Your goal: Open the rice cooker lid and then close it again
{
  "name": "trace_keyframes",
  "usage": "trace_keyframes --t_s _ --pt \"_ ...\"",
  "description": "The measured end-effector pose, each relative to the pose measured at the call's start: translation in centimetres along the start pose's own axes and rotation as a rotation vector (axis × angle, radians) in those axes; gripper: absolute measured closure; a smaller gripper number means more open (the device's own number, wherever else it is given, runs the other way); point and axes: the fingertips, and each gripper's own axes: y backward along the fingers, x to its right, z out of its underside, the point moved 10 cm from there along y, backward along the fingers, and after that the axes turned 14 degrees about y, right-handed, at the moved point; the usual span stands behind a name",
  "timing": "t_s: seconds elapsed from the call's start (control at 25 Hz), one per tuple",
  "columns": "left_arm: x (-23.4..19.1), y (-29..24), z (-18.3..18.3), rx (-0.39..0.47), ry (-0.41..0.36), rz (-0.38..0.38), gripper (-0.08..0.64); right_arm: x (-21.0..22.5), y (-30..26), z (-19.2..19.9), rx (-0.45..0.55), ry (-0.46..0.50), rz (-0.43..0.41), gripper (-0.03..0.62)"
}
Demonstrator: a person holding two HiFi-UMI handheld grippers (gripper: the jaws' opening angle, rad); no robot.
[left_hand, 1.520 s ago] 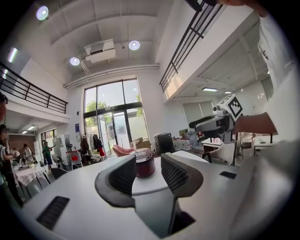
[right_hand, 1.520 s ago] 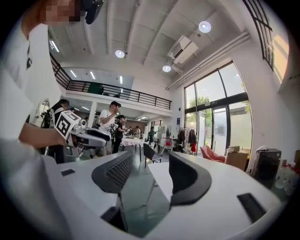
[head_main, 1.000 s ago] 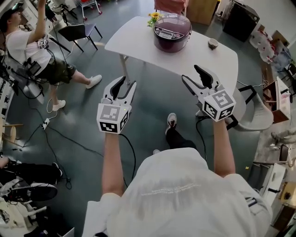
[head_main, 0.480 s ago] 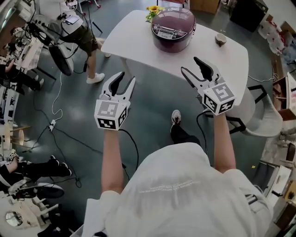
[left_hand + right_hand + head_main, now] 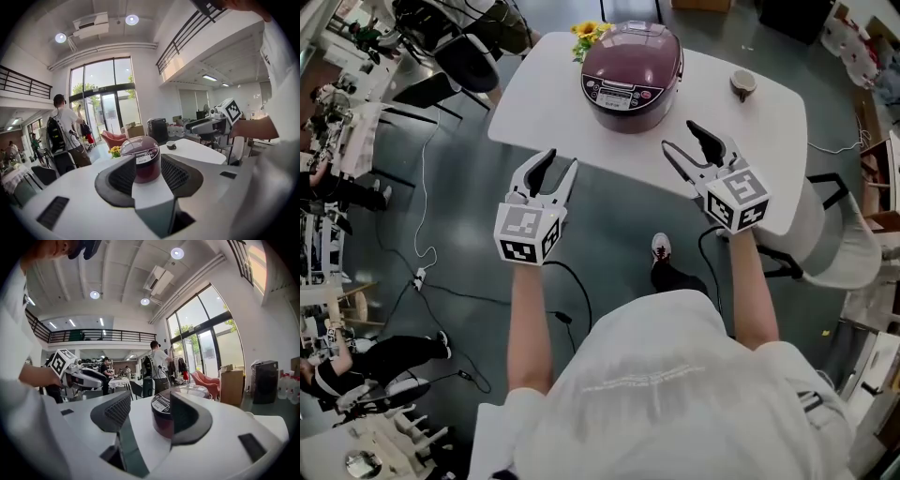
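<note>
We look steeply down from the head view at one white counter point(image 5: 534, 98) in the upper middle of the frame, with the person's two arms reaching up toward it.

At centre left, the left hand-held gripper point(image 5: 559, 161) hangs over the grey floor just short of the counter's near edge. Its jaws stand about half apart with nothing between them.

One small bunch of yellow flowers point(image 5: 585, 30) sits at the counter's far edge, just left of the task's thing.

One round purple rice cooker point(image 5: 633, 61) stands upright at top centre of the frame, lid shut, control panel facing the person. It lies up and right of the left hand-held gripper and up and left of the right one, apart from both. In each gripper view it shows framed between that gripper's jaws, well ahead and untouched point(image 5: 140, 157) point(image 5: 160, 414).

At centre right, the right hand-held gripper point(image 5: 679, 137) hangs over the counter's near edge, jaws wider apart than the left's and also empty. We judge it the nearer of the two to the cooker's front.

One small cup point(image 5: 742, 84) stands further right, well clear of the cooker.
</note>
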Motion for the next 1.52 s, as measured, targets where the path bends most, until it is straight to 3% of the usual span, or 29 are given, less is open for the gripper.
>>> trace_keyframes --t_s 0.36,0.76,0.96,1.52 --pt "-1.0 -8.0 -2.3 -0.059 -0.021 0.047 0.380 5.9 -2.2 1.9 -0.028 -0.039 0.039 0.321" --pt "-2.9 -13.4 -4.3 -0.097 -0.090 0.095 0.380 8.4 -4.9 3.0 -0.047 -0.067 0.054 0.322" --pt "-4.5 -15.6 -5.2 -0.114 -0.140 0.154 0.380 8.4 -6.0 2.6 -0.059 -0.064 0.095 0.321" --pt "-7.1 -23.6 -6.2 -0.284 -0.530 0.535 0.430 4.8 -8.3 0.9 -0.108 -0.090 0.349 0.322"
